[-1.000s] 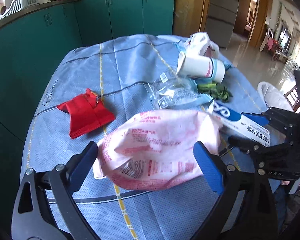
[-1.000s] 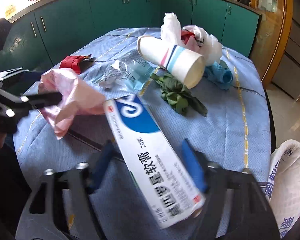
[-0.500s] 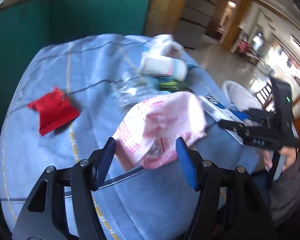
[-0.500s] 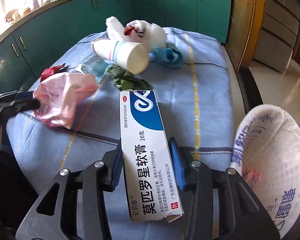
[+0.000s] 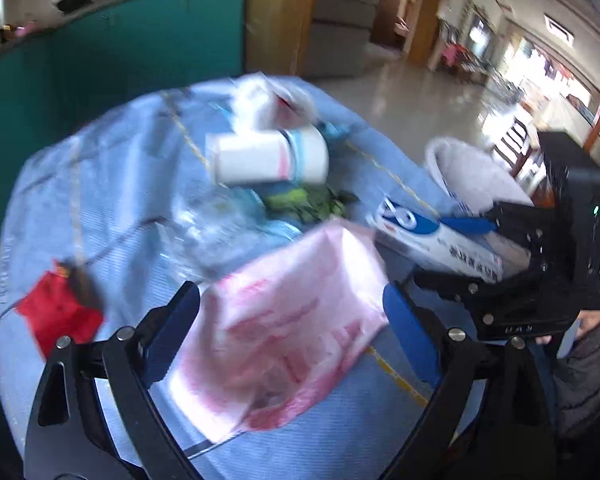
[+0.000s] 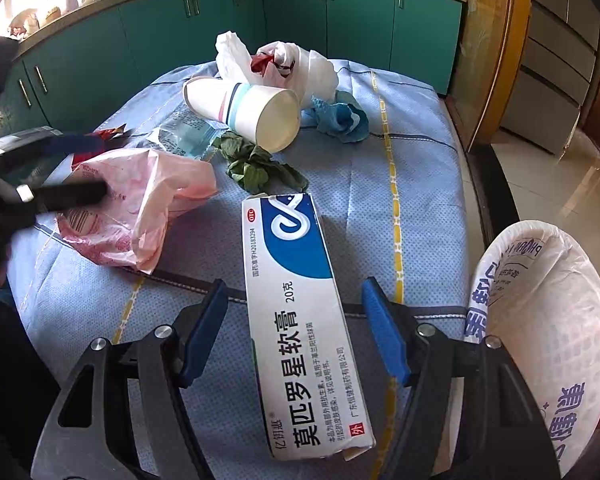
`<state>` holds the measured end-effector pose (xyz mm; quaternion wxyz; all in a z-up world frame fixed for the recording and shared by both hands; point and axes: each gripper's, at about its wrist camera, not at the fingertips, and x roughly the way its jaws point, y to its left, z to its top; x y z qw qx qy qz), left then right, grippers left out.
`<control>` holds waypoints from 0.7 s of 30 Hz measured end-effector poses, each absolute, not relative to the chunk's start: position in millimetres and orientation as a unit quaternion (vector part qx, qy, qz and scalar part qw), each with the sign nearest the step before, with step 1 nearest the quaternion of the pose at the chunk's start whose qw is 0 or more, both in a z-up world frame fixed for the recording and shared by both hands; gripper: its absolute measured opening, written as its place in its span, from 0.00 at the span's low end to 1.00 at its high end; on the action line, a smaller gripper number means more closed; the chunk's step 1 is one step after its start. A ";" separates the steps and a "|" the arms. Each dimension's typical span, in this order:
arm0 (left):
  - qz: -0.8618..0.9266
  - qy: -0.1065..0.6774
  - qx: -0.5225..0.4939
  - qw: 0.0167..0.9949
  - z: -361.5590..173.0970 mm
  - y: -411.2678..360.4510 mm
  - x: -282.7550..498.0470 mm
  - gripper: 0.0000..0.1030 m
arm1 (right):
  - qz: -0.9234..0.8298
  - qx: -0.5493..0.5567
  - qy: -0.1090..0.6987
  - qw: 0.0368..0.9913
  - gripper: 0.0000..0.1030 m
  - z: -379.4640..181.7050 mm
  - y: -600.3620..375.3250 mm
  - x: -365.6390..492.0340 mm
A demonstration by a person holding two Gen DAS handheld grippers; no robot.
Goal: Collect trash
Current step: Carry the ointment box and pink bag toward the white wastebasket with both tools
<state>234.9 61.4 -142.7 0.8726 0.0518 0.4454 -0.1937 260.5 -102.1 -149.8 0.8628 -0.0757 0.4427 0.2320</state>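
Note:
A crumpled pink plastic bag (image 5: 284,328) lies on the blue tablecloth (image 5: 120,184) between the jaws of my left gripper (image 5: 290,294). Those jaws are opening, and neither pad presses on the bag. From the right wrist the same pink bag (image 6: 140,208) shows at the left. A white and blue ointment box (image 6: 300,300) sits lengthwise between the jaws of my right gripper (image 6: 295,283). These jaws are opening too, with a gap on each side of the box. In the left wrist view the box (image 5: 432,240) sits at the table's right edge, inside the right gripper.
A white sack with blue print (image 6: 540,320) stands open beside the table at the right. Farther back lie a paper cup (image 6: 244,112), green leaves (image 6: 256,168), a blue crumpled rag (image 6: 340,120), a white plastic bag (image 6: 276,64) and a clear wrapper (image 6: 184,136). A red packet (image 5: 56,316) lies at the left.
The left jaws narrowed around the pink bag, then spread wide again while the left view swung right. The right jaws, shut on the ointment box, have parted from it.

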 end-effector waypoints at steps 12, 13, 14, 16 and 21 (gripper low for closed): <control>-0.142 0.450 0.023 0.881 -150.5 82.8 213.8 0.38 | 0.229 -0.084 0.437 0.866 0.66 -151.5 -99.2 254.6; -0.132 0.448 0.019 0.884 -149.5 85.6 211.4 0.37 | 0.228 -0.084 0.436 0.867 0.66 -151.7 -98.0 253.9; -0.124 0.446 0.015 0.886 -148.6 88.3 209.7 0.37 | 0.224 -0.083 0.434 0.868 0.64 -152.0 -96.4 253.9; -0.101 0.440 0.008 0.892 -145.9 94.0 208.6 0.37 | 0.218 -0.082 0.436 0.869 0.51 -153.3 -94.1 254.9; -0.113 0.431 -0.008 0.895 -141.0 96.1 210.4 0.65 | 0.222 -0.077 0.438 0.868 0.46 -153.1 -93.5 256.2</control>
